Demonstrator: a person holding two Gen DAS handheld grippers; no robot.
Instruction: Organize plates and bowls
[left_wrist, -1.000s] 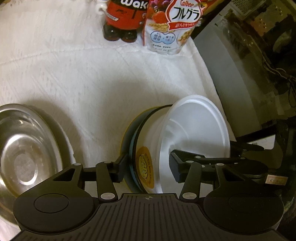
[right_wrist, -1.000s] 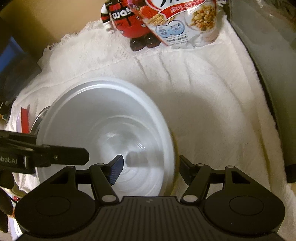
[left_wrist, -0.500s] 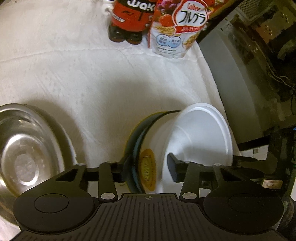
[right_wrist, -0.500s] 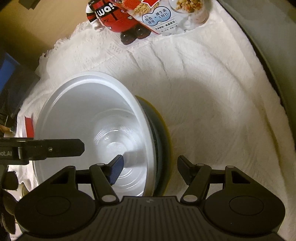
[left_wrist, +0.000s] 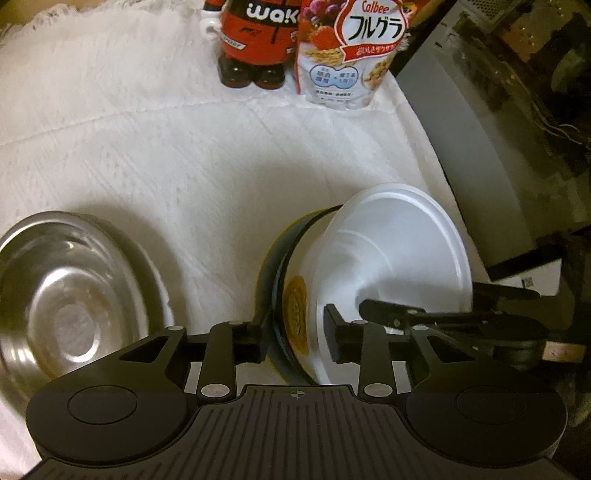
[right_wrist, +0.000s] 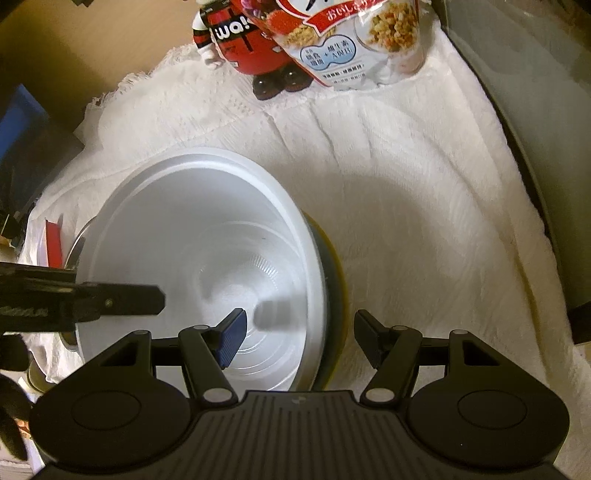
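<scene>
A white plastic bowl (left_wrist: 399, 251) sits nested in a dark bowl with a yellow rim (left_wrist: 280, 258) on the white cloth. My left gripper (left_wrist: 295, 328) straddles the near wall of this stack, one finger outside, one inside the white bowl; the jaws look wider than the wall. My right gripper (right_wrist: 297, 332) is open, its jaws either side of the white bowl's (right_wrist: 192, 236) right rim, with the yellow-rimmed bowl (right_wrist: 338, 273) beneath. The right gripper's fingers (left_wrist: 406, 314) reach into the bowl in the left wrist view. A steel bowl (left_wrist: 62, 291) rests at left.
A red figure-shaped bottle (left_wrist: 258, 37) and a Calbee cereal bag (left_wrist: 351, 55) stand at the cloth's far edge. A grey glass-fronted appliance (left_wrist: 480, 129) borders the right side. Clutter and a red item (right_wrist: 53, 240) lie past the cloth's left edge.
The stack of bowls has tilted and shifted slightly between my grippers. The left gripper's finger has moved further into the white bowl in the right wrist view. Both cameras shifted a little.
</scene>
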